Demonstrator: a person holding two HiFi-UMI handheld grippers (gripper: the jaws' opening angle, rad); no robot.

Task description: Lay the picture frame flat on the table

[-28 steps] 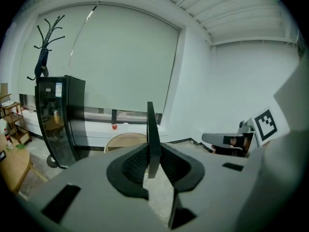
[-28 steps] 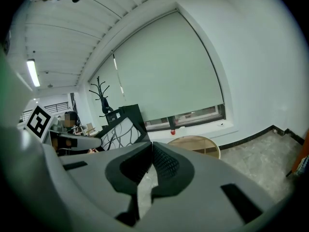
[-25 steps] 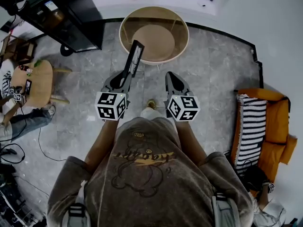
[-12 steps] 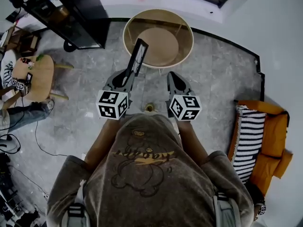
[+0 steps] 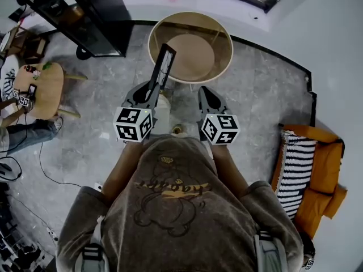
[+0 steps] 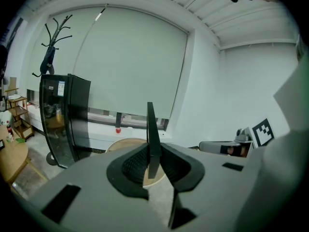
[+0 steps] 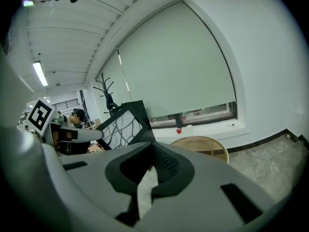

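Observation:
The picture frame [image 5: 164, 67] is black with a pale patterned panel. It stands upright in the air, pinched at its lower edge by my left gripper [image 5: 152, 89], short of the round wooden table [image 5: 227, 35]. In the left gripper view the frame [image 6: 151, 129] shows edge-on between the pads of the left gripper [image 6: 153, 151], with the table [image 6: 126, 144] behind it. My right gripper [image 5: 205, 93] hovers beside the left one, its jaws together and holding nothing. The right gripper view shows the frame [image 7: 123, 122] to the left of the right gripper [image 7: 150, 151].
A black glass cabinet [image 5: 85, 16] stands at the far left, with a coat rack [image 6: 50, 47] by it. A small wooden side table [image 5: 45, 92] and a seated person [image 5: 17, 135] are at the left. An orange seat with a striped cushion [image 5: 309, 157] is at the right.
The view has shifted a little and the round table now sits slightly nearer. Both grippers keep the same pose, and the frame stays upright in the left one.

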